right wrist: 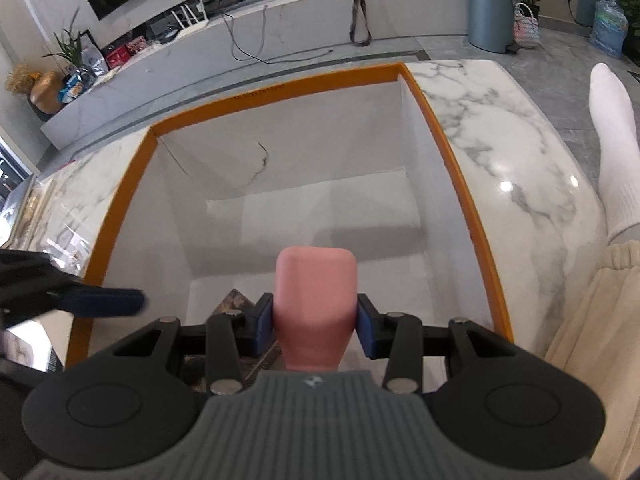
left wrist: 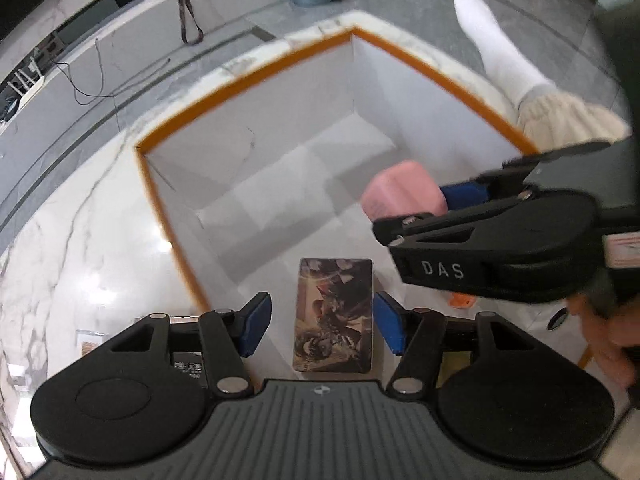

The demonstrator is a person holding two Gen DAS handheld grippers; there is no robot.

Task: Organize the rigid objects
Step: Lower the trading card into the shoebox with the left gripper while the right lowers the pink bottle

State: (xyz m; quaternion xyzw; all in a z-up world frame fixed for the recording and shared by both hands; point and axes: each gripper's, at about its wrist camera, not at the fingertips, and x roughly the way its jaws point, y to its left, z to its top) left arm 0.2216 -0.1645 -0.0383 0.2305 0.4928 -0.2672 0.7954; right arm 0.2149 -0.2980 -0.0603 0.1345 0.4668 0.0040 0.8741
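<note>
While the right gripper (right wrist: 315,330) clenches the pink block (right wrist: 314,304) above the open box (right wrist: 120,204), the left gripper (left wrist: 318,322), fingers released, straddles the card box (left wrist: 335,320) lying lengthwise on the box floor.

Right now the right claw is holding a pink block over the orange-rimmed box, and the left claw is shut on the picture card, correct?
Not quite. The left claw is open, as the left wrist view shows; the picture card lies between its fingers, ungripped. The right claw does hold the pink block over the orange-rimmed box.
</note>
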